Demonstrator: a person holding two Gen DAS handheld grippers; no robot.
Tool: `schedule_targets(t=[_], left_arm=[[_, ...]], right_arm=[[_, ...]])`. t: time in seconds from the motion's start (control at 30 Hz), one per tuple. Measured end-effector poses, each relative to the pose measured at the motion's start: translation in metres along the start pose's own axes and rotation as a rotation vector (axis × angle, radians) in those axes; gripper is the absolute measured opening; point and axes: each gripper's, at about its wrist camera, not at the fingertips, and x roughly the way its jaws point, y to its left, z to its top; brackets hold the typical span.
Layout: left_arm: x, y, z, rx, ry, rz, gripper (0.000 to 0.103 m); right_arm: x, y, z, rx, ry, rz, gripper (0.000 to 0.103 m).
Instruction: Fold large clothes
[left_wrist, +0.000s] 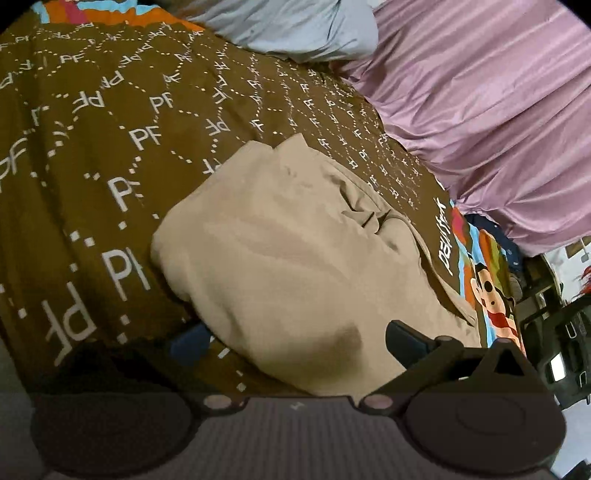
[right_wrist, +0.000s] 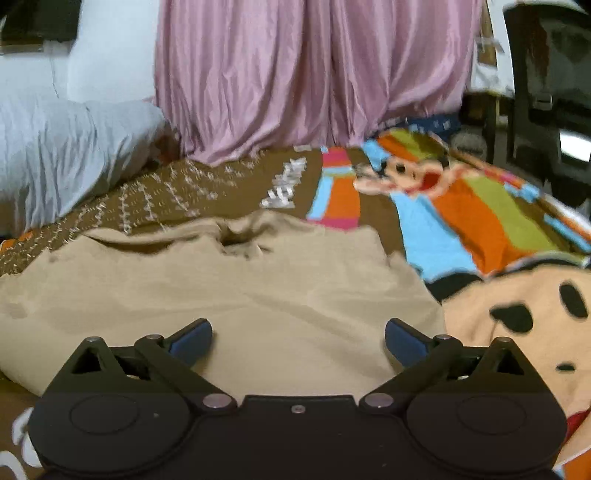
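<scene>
So the tan garment (right_wrist: 236, 295) is lying on the bed, on top of the brown patterned bedspread (left_wrist: 92, 155), and honestly it looks mostly folded already: a compact rounded bundle with doubled layers, though there's a puckered bit at its far edge. The right gripper (right_wrist: 298, 341) hovers over the near edge with its jaws spread wide, holding nothing. The left gripper (left_wrist: 295, 341) also has its jaws spread, with the near edge of the bundle sitting between them, not pinched. I'd guess what's left is maybe one more fold or just smoothing.
</scene>
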Motion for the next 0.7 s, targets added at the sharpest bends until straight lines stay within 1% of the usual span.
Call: schedule_targets(t=[0.07,0.17,0.23,0.3,0.37,0.4,0.43,0.47,0.53,0.57,0.63,0.67,0.7], left_arm=[[0.006,-0.003,0.0,0.022,0.004,0.013,0.103],[0.01,-0.011,-0.003,0.064,0.002,0.036,0.103],[0.012,-0.012,-0.003,0.081,-0.005,0.051,0.103],[0.013,-0.01,-0.002,0.073,-0.016,0.054,0.103],[0.012,-0.007,0.0,0.063,-0.022,0.058,0.102],[0.011,-0.005,0.002,0.052,-0.029,0.059,0.102],[0.01,-0.004,0.003,0.04,-0.041,0.063,0.097],[0.01,-0.002,0.003,0.035,-0.056,0.077,0.092],[0.009,-0.002,0.004,0.031,-0.086,0.109,0.075],[0.008,-0.001,0.005,0.023,-0.096,0.12,0.07],[0.007,0.001,0.006,0.014,-0.114,0.141,0.044],[0.007,0.002,0.007,0.01,-0.12,0.148,0.037],[0.006,0.003,0.007,0.002,-0.127,0.147,0.025]], right_arm=[[0.0,0.021,0.012,-0.059,-0.012,0.033,0.101],[0.009,0.056,0.027,-0.13,-0.035,0.055,0.102],[0.023,0.082,0.033,-0.186,-0.017,0.083,0.102],[0.034,0.106,0.03,-0.259,0.004,0.09,0.102],[0.041,0.126,0.019,-0.333,0.024,0.112,0.102],[0.044,0.134,0.01,-0.375,0.035,0.108,0.102],[0.046,0.137,0.003,-0.391,0.041,0.095,0.102],[0.048,0.135,0.002,-0.366,0.054,0.097,0.102],[0.054,0.127,0.003,-0.302,0.1,0.115,0.102],[0.058,0.124,0.004,-0.274,0.123,0.126,0.102],[0.059,0.124,0.003,-0.254,0.135,0.135,0.102],[0.059,0.125,0.002,-0.256,0.132,0.133,0.102],[0.059,0.126,0.001,-0.258,0.126,0.13,0.102]])
